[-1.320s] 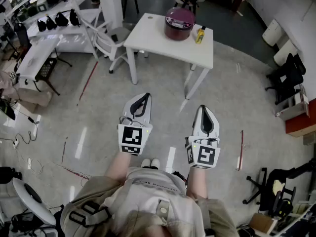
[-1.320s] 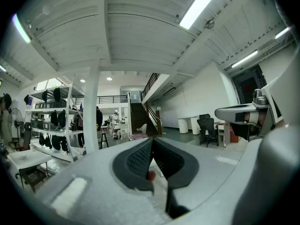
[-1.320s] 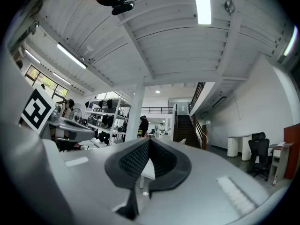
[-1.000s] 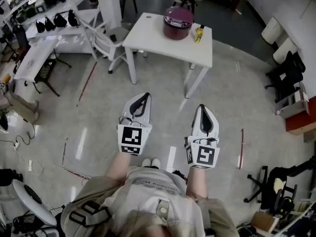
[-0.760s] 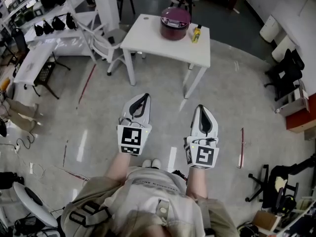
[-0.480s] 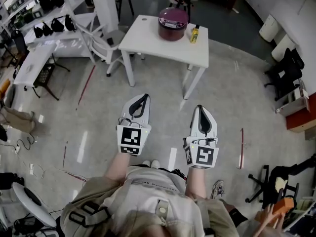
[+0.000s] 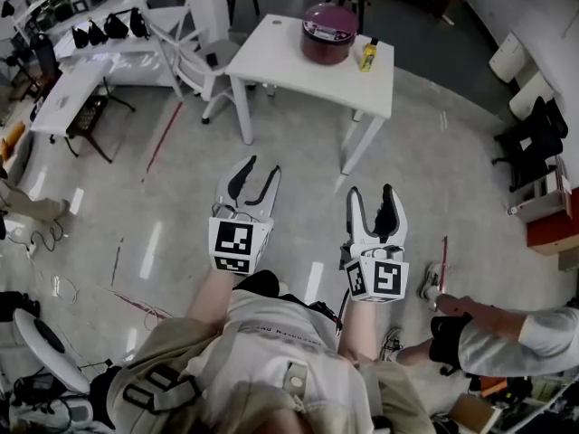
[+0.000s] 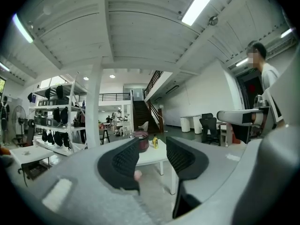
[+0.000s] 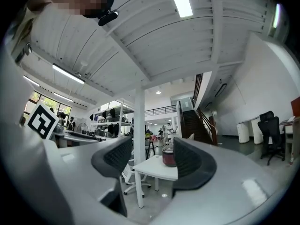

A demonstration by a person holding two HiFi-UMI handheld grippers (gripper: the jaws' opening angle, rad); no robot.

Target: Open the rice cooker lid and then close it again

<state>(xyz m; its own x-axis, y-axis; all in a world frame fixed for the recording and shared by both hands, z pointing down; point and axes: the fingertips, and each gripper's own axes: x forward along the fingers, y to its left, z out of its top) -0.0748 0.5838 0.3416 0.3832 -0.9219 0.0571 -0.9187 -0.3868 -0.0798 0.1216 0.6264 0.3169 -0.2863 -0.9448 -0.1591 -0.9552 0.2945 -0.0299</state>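
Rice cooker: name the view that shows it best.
Head view: the rice cooker stands whole on the white table, its closed lid seen from above. The left gripper view shows it small and far off, partly behind a jaw; the right gripper view shows its side, also partly behind a jaw.

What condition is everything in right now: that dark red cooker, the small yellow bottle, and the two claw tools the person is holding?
Maroon round rice cooker: closed, standing on the white table.
Yellow bottle: upright, beside the cooker.
Left gripper: jaws apart, just been opening, nothing between them.
Right gripper: jaws apart, just been opening, nothing between them.
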